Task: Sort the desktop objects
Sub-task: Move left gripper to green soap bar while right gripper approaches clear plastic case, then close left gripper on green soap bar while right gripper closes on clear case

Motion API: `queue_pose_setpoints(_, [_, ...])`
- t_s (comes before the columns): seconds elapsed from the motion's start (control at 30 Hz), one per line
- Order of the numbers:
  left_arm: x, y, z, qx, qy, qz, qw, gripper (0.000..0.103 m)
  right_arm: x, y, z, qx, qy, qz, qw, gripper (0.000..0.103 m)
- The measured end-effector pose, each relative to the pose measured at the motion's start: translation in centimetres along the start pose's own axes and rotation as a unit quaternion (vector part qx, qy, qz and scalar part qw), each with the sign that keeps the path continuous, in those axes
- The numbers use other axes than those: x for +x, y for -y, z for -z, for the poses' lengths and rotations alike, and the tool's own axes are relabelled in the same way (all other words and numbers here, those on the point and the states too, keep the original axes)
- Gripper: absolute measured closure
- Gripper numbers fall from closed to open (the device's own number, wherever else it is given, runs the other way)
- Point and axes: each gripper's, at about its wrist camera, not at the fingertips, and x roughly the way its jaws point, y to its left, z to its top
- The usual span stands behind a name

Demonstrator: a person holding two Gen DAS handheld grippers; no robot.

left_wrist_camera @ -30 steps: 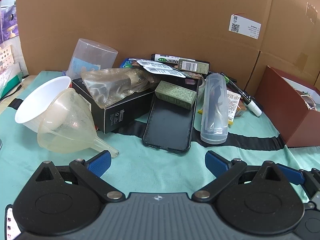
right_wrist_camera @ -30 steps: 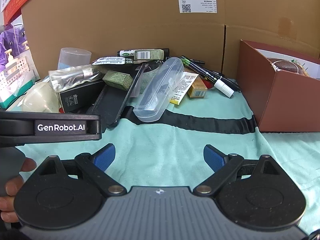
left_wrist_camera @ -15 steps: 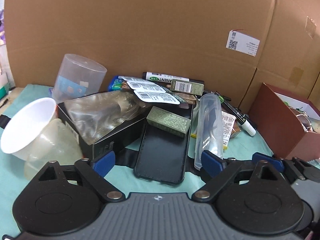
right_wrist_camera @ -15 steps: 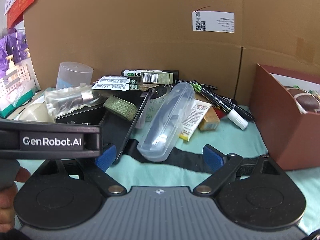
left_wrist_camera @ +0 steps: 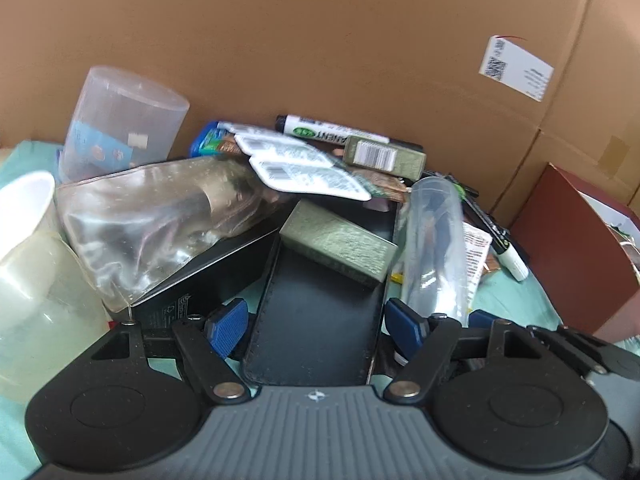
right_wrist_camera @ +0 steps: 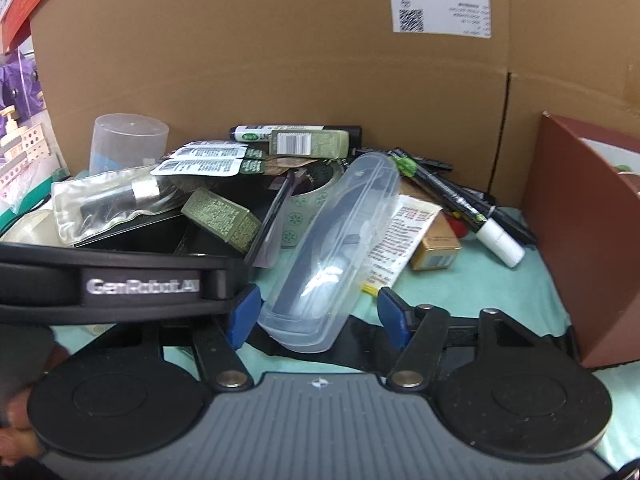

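Note:
A pile of desktop objects lies on a teal cloth before a cardboard wall. My left gripper is open, its blue pads either side of the near end of a black phone case; a green block rests on the case. My right gripper is open, its pads either side of the near end of a clear plastic case, also in the left wrist view. The left gripper's body crosses the right wrist view at left.
A black box with a clear pouch lies left of the phone case. Funnels and a clear tub stand at the left. Markers and a brown box are at the right.
Both grippers have moved forward into the pile. The left one now straddles the phone case's near end and the right one straddles the clear case's near end. Both stay open.

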Motion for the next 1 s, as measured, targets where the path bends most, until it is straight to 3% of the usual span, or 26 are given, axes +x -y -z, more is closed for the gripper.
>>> queue_pose_setpoints(0.07, [0.3,-0.7,0.1,-0.015,-0.002,0.015,0.9998,0.024,0.0,0.0,0.1,0.002,0.001,-0.01,1.0,0.051])
queue_pose_setpoints(0.47, [-2.1,0.4,1.7,0.009,-0.017,0.043,0.9989,0.027,-2.6,0.2,0.8,-0.009,-0.017,-0.02,1.0,0.058])
queue_pose_setpoints(0.7, [-4.4,1.2,3.9,0.027,-0.029,0.035,0.9986,0.027,-6.6,0.5,2.8,-0.017,-0.028,-0.033,0.999,0.063])
queue_pose_setpoints(0.87, [-6.1,1.5,5.0,0.038,-0.042,0.048,0.9972,0.027,-9.6,0.7,4.4,-0.027,-0.033,-0.03,0.999,0.064])
queue_pose_setpoints(1.0, [-7.2,2.1,5.4,0.052,-0.035,0.03,0.9976,0.026,-11.1,1.0,5.3,-0.031,-0.043,-0.034,0.998,0.063])
